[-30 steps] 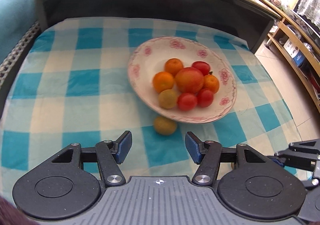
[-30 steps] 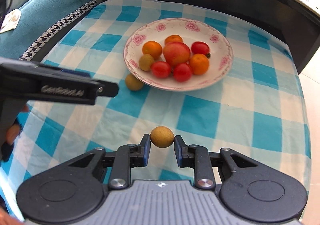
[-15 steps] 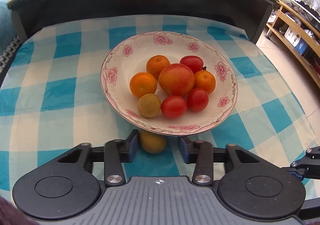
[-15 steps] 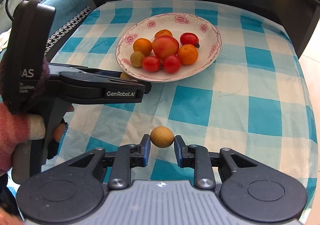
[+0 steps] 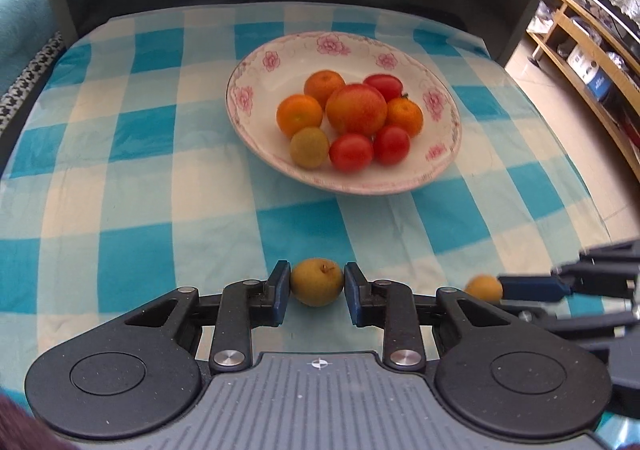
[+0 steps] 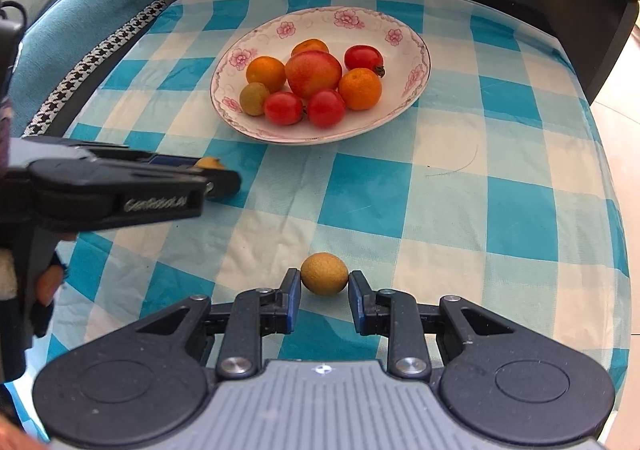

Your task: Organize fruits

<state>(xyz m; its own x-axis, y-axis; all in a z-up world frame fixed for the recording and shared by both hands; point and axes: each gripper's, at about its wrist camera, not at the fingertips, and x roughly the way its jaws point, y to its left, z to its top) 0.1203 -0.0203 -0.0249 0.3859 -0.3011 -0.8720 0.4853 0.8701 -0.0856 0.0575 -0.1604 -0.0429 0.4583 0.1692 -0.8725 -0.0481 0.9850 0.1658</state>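
Left gripper closing on yellow-brown fruit, plate beyond

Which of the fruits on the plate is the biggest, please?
The red-orange fruit in the middle of the pile on the plate; it is clearly bigger than the oranges and tomatoes around it.

The left gripper points steeply down, its jaws closing on a small yellow-brown fruit with both pads touching it. The right gripper, at about 3 o'clock from the left one, also points steeply down, clamped on a tan fruit.
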